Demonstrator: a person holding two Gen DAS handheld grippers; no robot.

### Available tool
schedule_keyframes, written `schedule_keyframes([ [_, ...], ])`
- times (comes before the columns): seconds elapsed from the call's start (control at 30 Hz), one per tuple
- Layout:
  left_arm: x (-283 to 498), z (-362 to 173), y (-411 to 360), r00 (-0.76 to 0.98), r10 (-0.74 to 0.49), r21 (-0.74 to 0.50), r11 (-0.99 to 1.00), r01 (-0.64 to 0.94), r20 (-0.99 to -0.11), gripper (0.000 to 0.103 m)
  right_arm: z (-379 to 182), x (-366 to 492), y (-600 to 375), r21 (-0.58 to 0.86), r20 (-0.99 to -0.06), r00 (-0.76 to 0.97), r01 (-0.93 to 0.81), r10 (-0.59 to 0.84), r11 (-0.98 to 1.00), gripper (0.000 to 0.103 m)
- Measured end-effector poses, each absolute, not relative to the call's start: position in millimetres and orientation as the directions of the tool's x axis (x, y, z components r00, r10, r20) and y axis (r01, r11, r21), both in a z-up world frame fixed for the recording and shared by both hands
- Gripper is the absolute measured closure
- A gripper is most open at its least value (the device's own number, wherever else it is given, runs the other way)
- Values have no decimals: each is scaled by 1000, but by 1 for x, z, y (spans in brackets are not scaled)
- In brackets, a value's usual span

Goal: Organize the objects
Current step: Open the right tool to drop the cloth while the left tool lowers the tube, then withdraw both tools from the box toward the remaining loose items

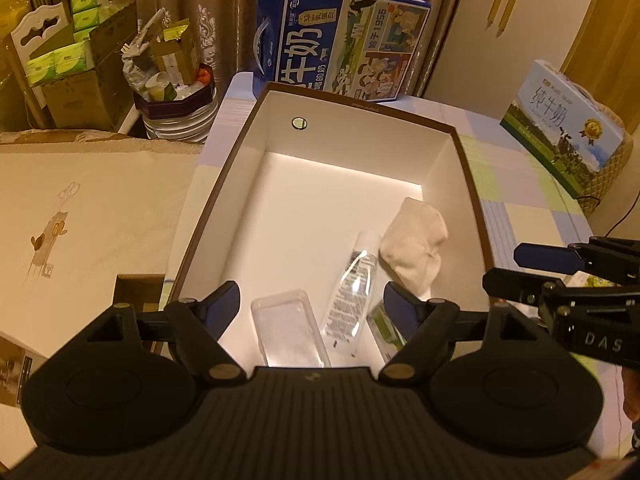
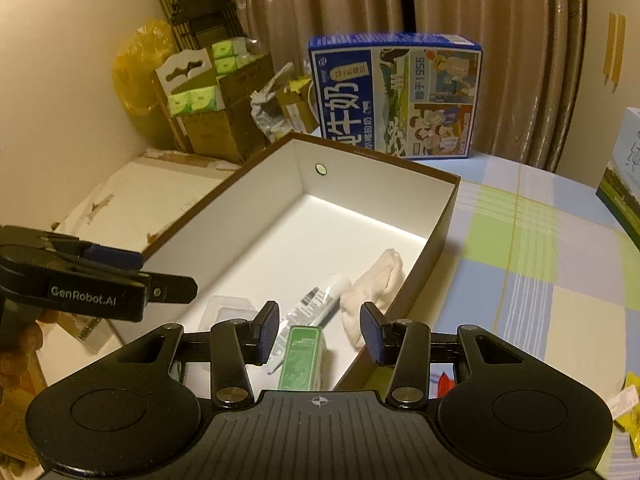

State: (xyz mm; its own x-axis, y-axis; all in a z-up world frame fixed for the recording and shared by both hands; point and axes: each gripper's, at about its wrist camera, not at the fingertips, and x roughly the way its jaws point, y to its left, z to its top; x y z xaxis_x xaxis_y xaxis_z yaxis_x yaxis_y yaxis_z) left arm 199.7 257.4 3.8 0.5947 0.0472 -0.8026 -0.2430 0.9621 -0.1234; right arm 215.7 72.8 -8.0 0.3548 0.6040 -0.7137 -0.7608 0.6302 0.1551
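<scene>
Left hand-held gripper (image 1: 312, 304) spread wide, empty — clear case (image 1: 288, 330) and tube (image 1: 354, 286) below it in the box (image 1: 224, 200). Right hand-held gripper (image 2: 319, 332) partly open, gripping nothing — green carton (image 2: 301, 356) lies under its gap.

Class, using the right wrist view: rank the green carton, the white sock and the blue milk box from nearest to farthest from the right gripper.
1. Green carton, in the open box, just ahead of the right gripper.
2. White sock, farther in, by the box's right wall.
3. Blue milk box, standing beyond the open box by the curtain.

Two close wrist views, angled down from left and right, sharing the open box (image 1: 352, 106).
</scene>
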Motion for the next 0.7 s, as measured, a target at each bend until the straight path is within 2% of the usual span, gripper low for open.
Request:
schedule_keyframes([
  [0.17, 181, 13, 247, 601, 55, -118, 963, -244, -797, 23, 1, 204, 58, 182, -699, 354, -753, 622, 633, 61],
  [0.7, 137, 18, 188, 589, 37, -119, 968, -223, -807, 21, 11, 171, -8, 233, -692, 335, -735, 640, 636, 61],
])
